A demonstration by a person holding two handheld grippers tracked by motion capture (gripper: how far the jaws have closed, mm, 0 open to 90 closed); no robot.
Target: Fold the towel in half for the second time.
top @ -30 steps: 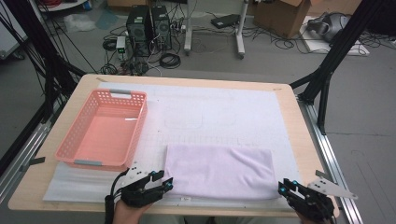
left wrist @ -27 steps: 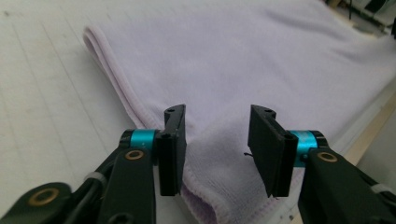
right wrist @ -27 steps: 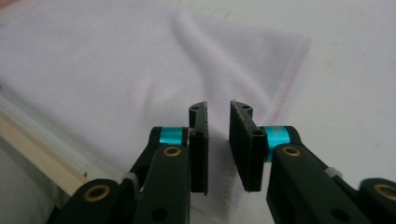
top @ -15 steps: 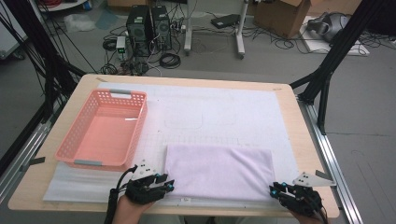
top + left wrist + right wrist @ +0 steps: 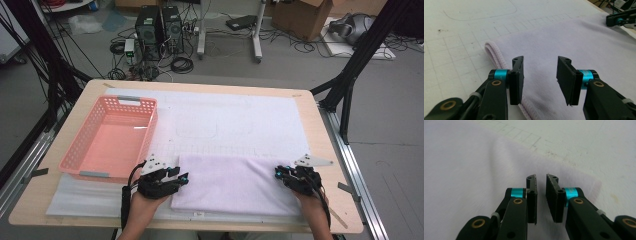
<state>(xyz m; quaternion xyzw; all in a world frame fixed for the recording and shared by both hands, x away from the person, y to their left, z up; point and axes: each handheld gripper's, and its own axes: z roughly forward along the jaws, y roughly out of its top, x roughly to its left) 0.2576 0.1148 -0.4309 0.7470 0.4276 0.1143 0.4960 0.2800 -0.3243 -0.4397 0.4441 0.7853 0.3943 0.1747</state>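
Note:
A folded lavender towel (image 5: 232,182) lies on the white gridded mat (image 5: 225,115) near the table's front edge. My left gripper (image 5: 183,176) is at the towel's left end. In the left gripper view it (image 5: 540,75) stands open above the hemmed edge of the towel (image 5: 579,42); its jaws have just been opening a little, with nothing between the pads. My right gripper (image 5: 276,172) is at the towel's right end. In the right gripper view it (image 5: 541,195) hovers low over the towel (image 5: 474,170); its jaws have just been closing to a narrow gap, with nothing pinched.
A pink plastic basket (image 5: 112,140) stands on the left of the table, just behind my left hand. The mat behind the towel is bare. Computer towers (image 5: 160,25), cables and a cardboard box (image 5: 305,15) sit on the floor beyond the table.
My right gripper has slid left from the table's front right corner onto the towel's right end. My left gripper has shifted right to the towel's left edge.

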